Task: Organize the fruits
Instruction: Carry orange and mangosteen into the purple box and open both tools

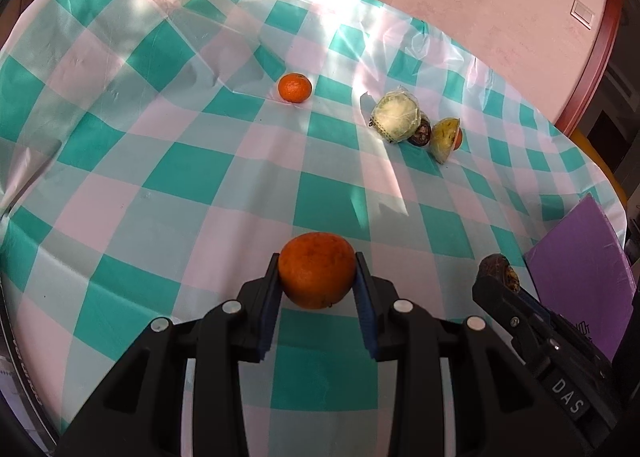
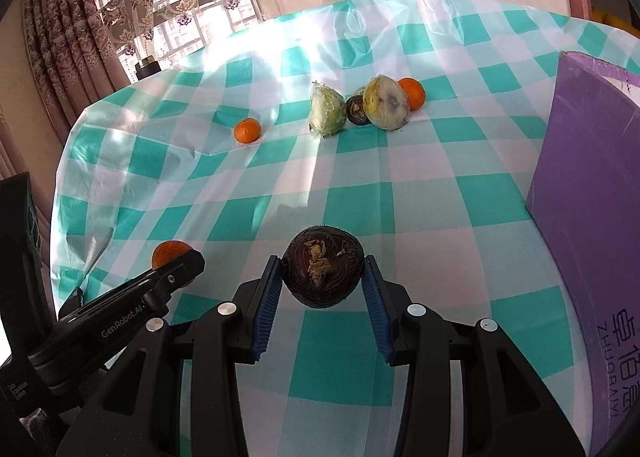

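My left gripper [image 1: 317, 271] is shut on an orange [image 1: 317, 269], held above the checked tablecloth. The same orange [image 2: 170, 251] shows at the left of the right wrist view, half hidden behind the left gripper's finger. A dark brown round fruit [image 2: 323, 271] sits between the blue pads of my right gripper [image 2: 323, 277], which is shut on it. That fruit [image 1: 496, 263] peeks over the right gripper at the right of the left wrist view. A small orange [image 1: 295, 87] lies alone farther back. A wrapped pale fruit [image 1: 396, 119], a dark fruit [image 1: 421, 133] and a wrapped yellow fruit [image 1: 444, 137] cluster together.
A purple box [image 2: 592, 193] stands at the right side of the table [image 2: 360, 185], close to the right gripper. Another orange [image 2: 412, 93] lies behind the wrapped yellow fruit [image 2: 386, 101]. A curtained window and a dark bottle top [image 2: 146, 67] are behind the table's far edge.
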`<state>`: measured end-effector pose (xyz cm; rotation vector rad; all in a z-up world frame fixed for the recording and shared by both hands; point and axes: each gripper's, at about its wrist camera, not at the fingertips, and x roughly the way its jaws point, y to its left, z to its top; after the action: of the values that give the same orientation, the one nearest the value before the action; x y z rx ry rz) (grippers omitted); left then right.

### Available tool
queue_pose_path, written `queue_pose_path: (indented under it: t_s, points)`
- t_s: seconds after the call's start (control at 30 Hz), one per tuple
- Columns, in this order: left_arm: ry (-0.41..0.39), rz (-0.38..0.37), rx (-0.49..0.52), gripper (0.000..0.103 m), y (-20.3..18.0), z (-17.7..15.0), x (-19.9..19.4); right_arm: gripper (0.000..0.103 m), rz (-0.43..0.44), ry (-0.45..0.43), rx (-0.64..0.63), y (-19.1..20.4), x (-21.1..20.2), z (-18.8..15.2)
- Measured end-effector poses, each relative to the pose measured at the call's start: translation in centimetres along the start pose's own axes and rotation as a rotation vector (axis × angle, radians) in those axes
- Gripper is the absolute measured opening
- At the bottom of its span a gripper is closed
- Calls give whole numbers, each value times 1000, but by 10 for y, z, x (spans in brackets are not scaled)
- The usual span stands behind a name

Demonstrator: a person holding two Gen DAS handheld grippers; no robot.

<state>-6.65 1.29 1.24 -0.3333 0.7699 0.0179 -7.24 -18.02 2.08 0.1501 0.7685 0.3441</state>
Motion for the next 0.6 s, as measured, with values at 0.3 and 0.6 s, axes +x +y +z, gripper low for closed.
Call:
queue_pose_path:
  t_s: [0.3, 0.6]
  points:
    - [0, 10, 7, 34, 1, -3, -4, 41, -4, 5, -13, 1, -18, -16]
    - [-22, 22, 99, 34, -14, -15, -20, 41, 3, -49, -45, 4, -51, -22]
